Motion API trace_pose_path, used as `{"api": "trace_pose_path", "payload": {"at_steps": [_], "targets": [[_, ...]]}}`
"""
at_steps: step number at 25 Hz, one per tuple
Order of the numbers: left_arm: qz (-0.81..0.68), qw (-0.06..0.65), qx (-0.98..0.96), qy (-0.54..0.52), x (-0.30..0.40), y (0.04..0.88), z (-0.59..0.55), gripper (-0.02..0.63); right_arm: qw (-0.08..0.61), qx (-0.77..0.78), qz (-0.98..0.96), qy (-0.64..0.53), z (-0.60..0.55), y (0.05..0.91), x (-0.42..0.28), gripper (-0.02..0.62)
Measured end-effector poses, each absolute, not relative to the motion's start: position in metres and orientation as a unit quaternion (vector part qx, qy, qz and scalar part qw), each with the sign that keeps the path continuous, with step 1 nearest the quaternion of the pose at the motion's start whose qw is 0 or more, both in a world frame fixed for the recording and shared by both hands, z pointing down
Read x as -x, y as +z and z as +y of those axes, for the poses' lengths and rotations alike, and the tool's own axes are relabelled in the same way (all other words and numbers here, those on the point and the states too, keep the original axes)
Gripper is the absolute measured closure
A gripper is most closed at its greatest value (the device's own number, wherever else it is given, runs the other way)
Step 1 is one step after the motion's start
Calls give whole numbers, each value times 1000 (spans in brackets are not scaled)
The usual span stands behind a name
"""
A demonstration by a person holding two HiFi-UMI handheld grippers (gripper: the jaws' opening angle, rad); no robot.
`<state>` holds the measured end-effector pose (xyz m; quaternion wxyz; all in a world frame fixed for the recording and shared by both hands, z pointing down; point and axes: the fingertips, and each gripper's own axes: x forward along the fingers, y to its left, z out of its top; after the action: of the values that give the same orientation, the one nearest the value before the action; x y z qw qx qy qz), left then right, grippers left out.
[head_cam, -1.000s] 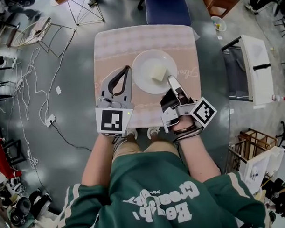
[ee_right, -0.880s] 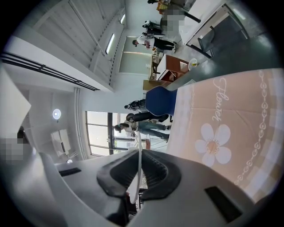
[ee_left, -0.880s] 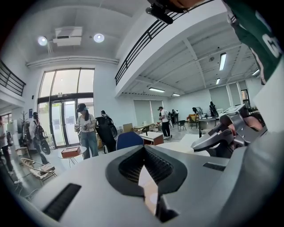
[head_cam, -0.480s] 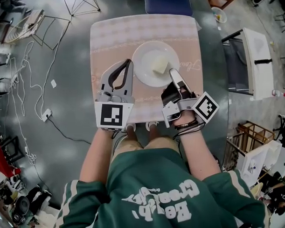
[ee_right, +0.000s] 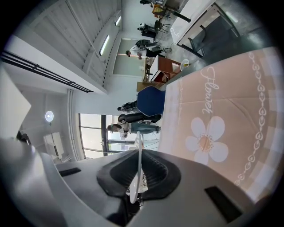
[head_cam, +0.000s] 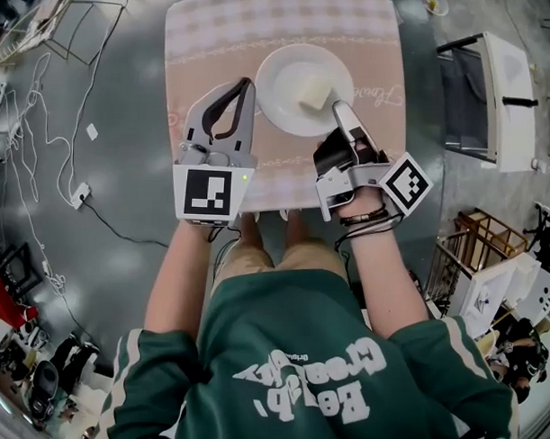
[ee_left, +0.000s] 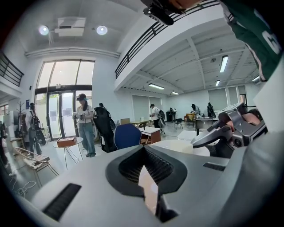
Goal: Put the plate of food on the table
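Observation:
A white plate (head_cam: 288, 93) carrying a pale yellow block of food (head_cam: 314, 94) is over the pink flower-print tablecloth (head_cam: 209, 41). My right gripper (head_cam: 337, 108) is shut on the plate's near right rim. In the right gripper view that rim (ee_right: 139, 138) runs edge-on between the jaws of the right gripper (ee_right: 138, 156). Whether the plate rests on the cloth or hangs just above it, I cannot tell. My left gripper (head_cam: 246, 83) sits left of the plate, its tips together with nothing between them. The left gripper (ee_left: 144, 150) looks past the plate (ee_left: 179, 145) towards the right gripper (ee_left: 230, 128).
A blue chair (ee_left: 128, 135) stands at the table's far side. To the right is a white cabinet (head_cam: 505, 87), and a wooden crate (head_cam: 490, 258) sits lower right. Cables (head_cam: 43, 161) trail over the floor on the left. A person (ee_left: 84, 122) stands by the windows.
Both grippers and the plate have moved a little farther in over the table. The table's near edge has come closer to my body. The grip on the rim is unchanged.

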<state>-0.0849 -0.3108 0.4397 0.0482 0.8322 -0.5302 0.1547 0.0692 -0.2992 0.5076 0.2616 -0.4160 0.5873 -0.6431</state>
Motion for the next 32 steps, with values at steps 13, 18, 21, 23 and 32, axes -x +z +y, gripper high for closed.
{"api": "trace_pose_path", "payload": {"at_steps": [13,18,21,23,32], "targets": [[-516,60,-840,158,95,483,-325,597,247,443,556,-658,-311,563,-60,571],[-504,61,-843,176,95,502,-323,597,234,451,553,-661,-315,585,-59,571],[-502,64,-842,188,104,518,-328,597,224,461,542,-666,-322,603,-53,571],[-502,66,-841,190,107,524,-331,597,219,466,534,-671,-325,613,-50,571],[-494,73,-843,201,104,540,-336,597,182,493,514,-678,-328,639,-48,563]]}}
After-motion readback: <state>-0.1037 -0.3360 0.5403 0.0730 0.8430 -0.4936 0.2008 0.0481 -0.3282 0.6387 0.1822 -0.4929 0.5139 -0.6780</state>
